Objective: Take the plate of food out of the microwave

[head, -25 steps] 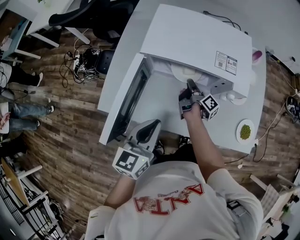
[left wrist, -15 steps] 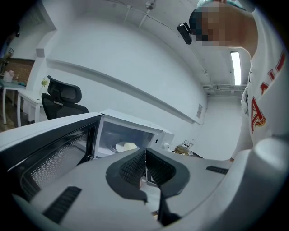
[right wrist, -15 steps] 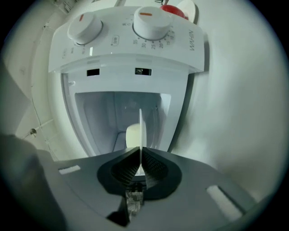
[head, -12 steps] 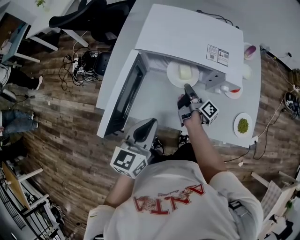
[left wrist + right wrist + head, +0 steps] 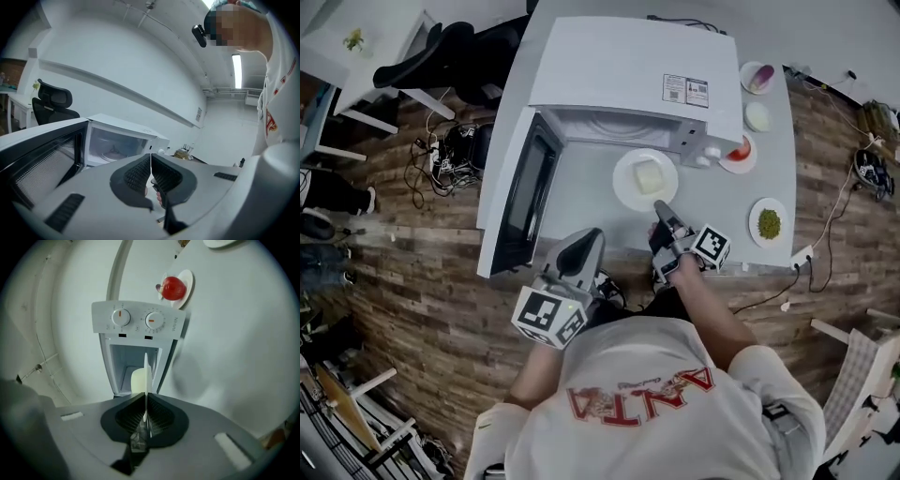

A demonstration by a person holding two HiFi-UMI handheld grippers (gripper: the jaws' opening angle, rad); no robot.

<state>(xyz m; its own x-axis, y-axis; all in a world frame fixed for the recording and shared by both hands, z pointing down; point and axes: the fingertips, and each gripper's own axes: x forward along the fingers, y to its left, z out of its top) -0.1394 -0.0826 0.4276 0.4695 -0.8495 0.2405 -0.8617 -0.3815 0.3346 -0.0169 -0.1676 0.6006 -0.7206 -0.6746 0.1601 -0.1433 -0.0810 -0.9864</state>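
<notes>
The plate point(image 5: 628, 193) is out of the microwave point(image 5: 628, 75) now, over the white table point(image 5: 586, 211) just in front of the open cavity. A pale block of food point(image 5: 649, 175) sits on the middle of it. Whether the plate rests on the table or hangs just above it, the head view doesn't say.

The right gripper point(image 5: 661, 212) has the plate by its near rim. In the right gripper view the plate point(image 5: 146, 363) shows edge-on, running straight into the closed jaws, pads pinched tight on the rim. The food point(image 5: 137, 380) bulges to one side of it. Beyond stands the microwave's control panel point(image 5: 137, 317) with its two dials, the cavity below it open.

The left gripper point(image 5: 584, 247) sits back at the table's near edge, just beside the open microwave door point(image 5: 520, 192). In the left gripper view its jaws are pressed together point(image 5: 150, 161), with nothing between them.

Out to the right of the microwave is a small dish point(image 5: 739, 155) carrying a red tomato-like fruit point(image 5: 173, 288), right by the control panel. Nearer the table's right edge is a dish of green food point(image 5: 768, 223). Two more small dishes point(image 5: 757, 116) stand further back. Off to the left, past the door, a black office chair point(image 5: 436, 52) and a tangle of cables point(image 5: 441, 150) lie on the wooden floor.
</notes>
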